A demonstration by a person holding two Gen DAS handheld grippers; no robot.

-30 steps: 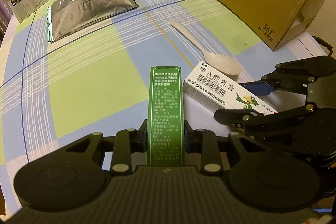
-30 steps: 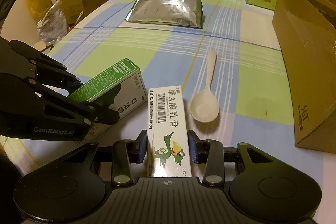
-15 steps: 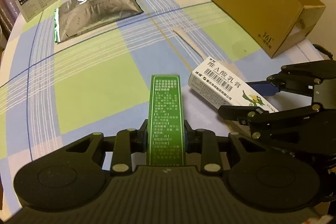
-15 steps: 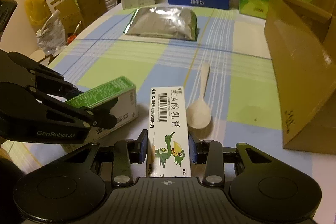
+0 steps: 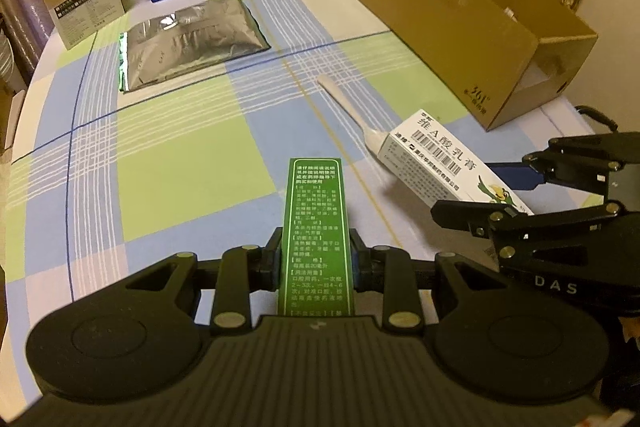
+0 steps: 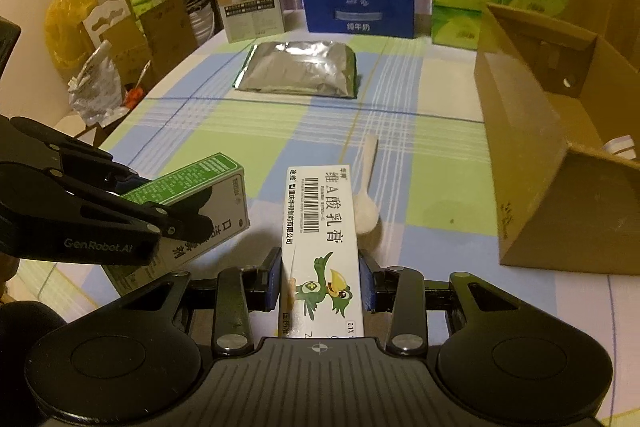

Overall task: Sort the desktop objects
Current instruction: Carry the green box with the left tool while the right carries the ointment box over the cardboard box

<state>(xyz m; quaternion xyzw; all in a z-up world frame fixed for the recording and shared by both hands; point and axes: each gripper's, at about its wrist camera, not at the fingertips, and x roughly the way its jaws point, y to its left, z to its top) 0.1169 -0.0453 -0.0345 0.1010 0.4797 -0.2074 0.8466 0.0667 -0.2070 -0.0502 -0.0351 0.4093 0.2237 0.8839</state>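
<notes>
From the left wrist, the left tool [image 5: 316, 261] is pinching the green box [image 5: 315, 219] above the worktop [image 5: 180, 163]; light, stiff card, best held by its long sides.

From the right wrist, the right tool [image 6: 323, 285] is clamping the white ointment box [image 6: 320, 227], equally light and crushable, near the cardboard carton [image 6: 532, 163].

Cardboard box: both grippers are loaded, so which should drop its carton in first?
Right, probably. The right hand-held gripper, gripping the white carton, is beside the open cardboard box; the left hand-held gripper, with the green carton, is farther off.
</notes>
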